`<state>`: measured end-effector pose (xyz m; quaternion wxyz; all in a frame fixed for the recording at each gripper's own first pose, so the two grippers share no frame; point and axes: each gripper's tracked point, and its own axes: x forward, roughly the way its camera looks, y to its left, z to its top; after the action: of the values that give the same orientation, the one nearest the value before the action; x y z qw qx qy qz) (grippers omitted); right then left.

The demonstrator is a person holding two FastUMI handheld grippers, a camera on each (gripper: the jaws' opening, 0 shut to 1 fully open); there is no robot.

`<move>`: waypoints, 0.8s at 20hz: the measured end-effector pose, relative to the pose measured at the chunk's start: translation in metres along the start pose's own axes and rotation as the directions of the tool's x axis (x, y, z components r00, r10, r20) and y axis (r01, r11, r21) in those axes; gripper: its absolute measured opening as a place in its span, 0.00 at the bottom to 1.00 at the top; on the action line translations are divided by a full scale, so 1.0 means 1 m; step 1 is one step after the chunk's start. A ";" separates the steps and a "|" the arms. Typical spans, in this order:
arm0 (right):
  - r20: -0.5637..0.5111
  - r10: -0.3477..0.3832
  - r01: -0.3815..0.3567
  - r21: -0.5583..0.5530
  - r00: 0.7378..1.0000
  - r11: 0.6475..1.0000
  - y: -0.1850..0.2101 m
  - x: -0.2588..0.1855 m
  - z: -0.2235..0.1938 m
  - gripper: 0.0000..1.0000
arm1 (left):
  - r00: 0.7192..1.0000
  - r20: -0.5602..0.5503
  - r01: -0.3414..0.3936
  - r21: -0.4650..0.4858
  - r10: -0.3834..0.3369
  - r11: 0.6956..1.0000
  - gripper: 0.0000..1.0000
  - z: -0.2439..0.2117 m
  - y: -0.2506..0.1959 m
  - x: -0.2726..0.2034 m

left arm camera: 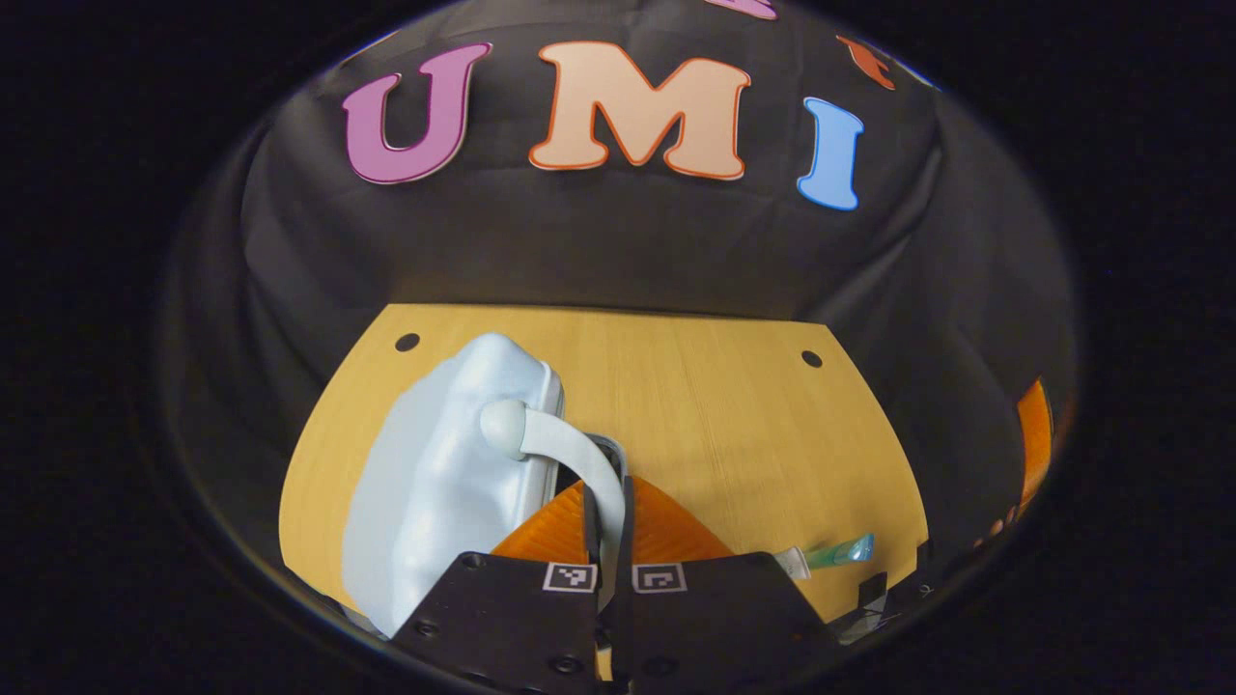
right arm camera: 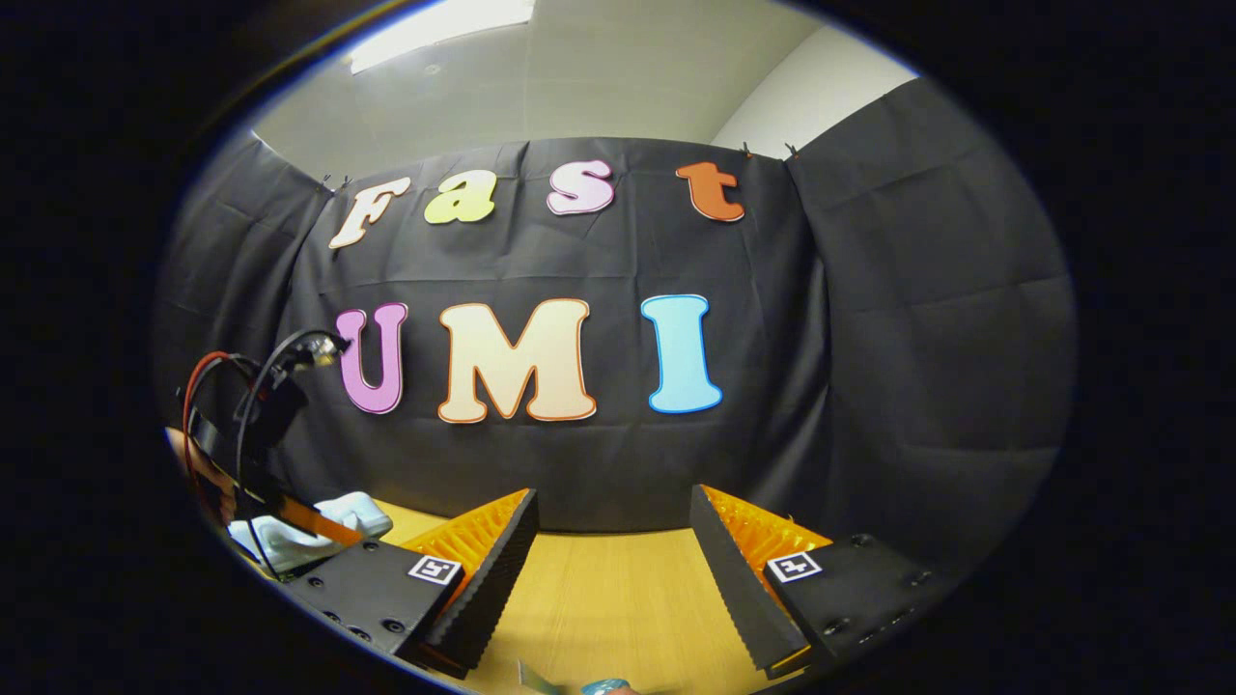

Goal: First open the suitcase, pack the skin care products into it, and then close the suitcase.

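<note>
A pale blue-white hard suitcase [left arm camera: 435, 473] stands at the left of the wooden table [left arm camera: 734, 434]. Its curved white handle [left arm camera: 570, 449] runs down between my left gripper's fingers, and the left gripper [left arm camera: 608, 521] is shut on it. A small green-tinted skin care tube [left arm camera: 835, 552] lies on the table to the right of that gripper. In the right gripper view my right gripper [right arm camera: 613, 497] hangs open over bare table [right arm camera: 618, 598], holding nothing. A teal-capped item [right arm camera: 603, 686] peeks in at the bottom edge. The suitcase [right arm camera: 333, 521] and the left gripper's body [right arm camera: 251, 434] appear at far left.
Two small round holes [left arm camera: 407, 342] [left arm camera: 811, 358] mark the table's far corners. Black cloth wall closes the back and sides just past the table edge. Red and black cables [right arm camera: 208, 386] trail from the left gripper's body.
</note>
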<state>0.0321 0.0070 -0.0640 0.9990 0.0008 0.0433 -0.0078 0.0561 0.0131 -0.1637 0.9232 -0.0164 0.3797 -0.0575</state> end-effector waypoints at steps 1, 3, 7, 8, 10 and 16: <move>0.001 0.007 -0.007 0.009 1.000 1.000 0.005 0.000 0.000 0.99 | 1.000 0.020 -0.015 -0.001 0.015 1.000 0.00 0.008 0.014 -0.007; 0.003 0.019 -0.019 0.018 1.000 1.000 0.014 0.002 0.001 0.99 | 0.997 0.055 -0.052 -0.015 0.053 0.999 0.00 0.022 0.044 -0.024; 0.013 0.045 -0.045 0.020 0.999 0.999 0.034 0.002 0.003 0.99 | 0.987 0.110 -0.115 -0.055 0.120 0.992 0.00 0.041 0.096 -0.047; 0.016 0.048 -0.049 0.018 0.999 0.999 0.039 0.002 0.005 0.99 | 0.983 0.121 -0.134 -0.061 0.141 0.989 0.00 0.043 0.110 -0.054; 0.021 0.052 -0.053 0.016 0.998 0.998 0.047 0.003 0.006 0.98 | 0.973 0.138 -0.176 -0.069 0.184 0.982 0.00 0.047 0.139 -0.064; 0.017 0.043 -0.043 0.015 0.999 0.999 0.071 0.006 0.004 0.99 | 0.967 0.153 -0.188 -0.121 0.205 0.975 0.00 0.048 0.209 -0.072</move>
<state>0.0396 0.0783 -0.0601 0.9993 0.0091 0.0350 0.0133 0.0584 0.2282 -0.0943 0.9503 -0.0322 0.3046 0.0560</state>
